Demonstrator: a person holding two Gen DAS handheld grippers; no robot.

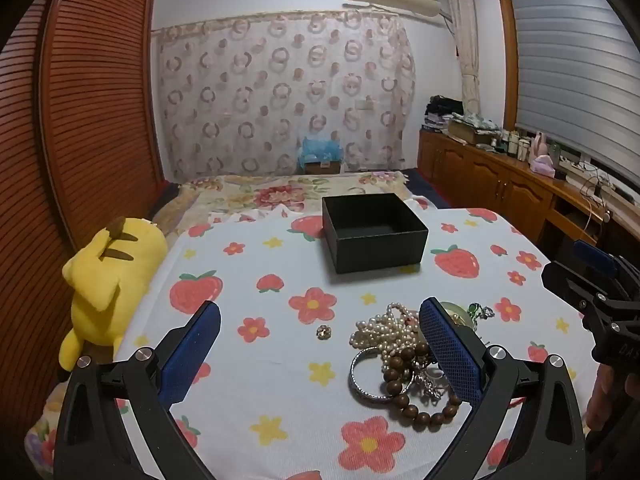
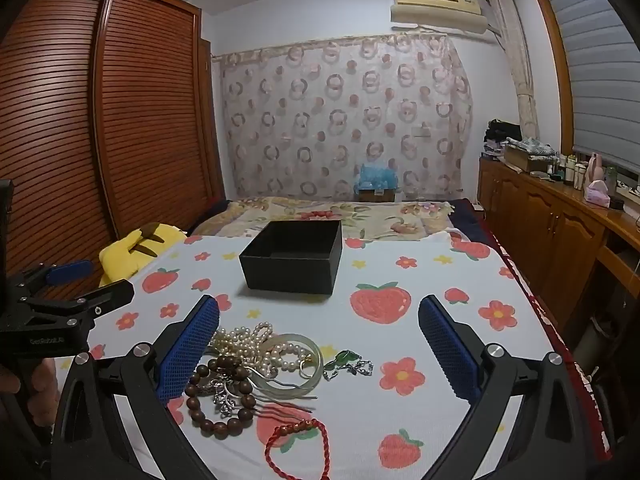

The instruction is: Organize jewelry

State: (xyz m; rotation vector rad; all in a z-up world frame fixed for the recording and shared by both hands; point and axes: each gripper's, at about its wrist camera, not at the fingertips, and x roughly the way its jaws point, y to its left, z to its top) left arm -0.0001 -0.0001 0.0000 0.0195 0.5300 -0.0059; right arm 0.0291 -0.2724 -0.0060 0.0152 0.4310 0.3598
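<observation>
Left gripper (image 1: 320,340) spread wide, right gripper (image 2: 319,334) spread wide too — nothing pinched. Just under them, on the strawberry sheet (image 1: 256,392), a tangled jewelry pile (image 2: 256,364): pearls, brown bead bracelet (image 2: 220,396), red string bracelet (image 2: 298,446). Farther back, black box (image 1: 374,232) empty — sorting not started.

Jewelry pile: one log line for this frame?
left gripper: open | right gripper: open | tangled jewelry pile: on bedspread | open black cardboard box: empty
</observation>
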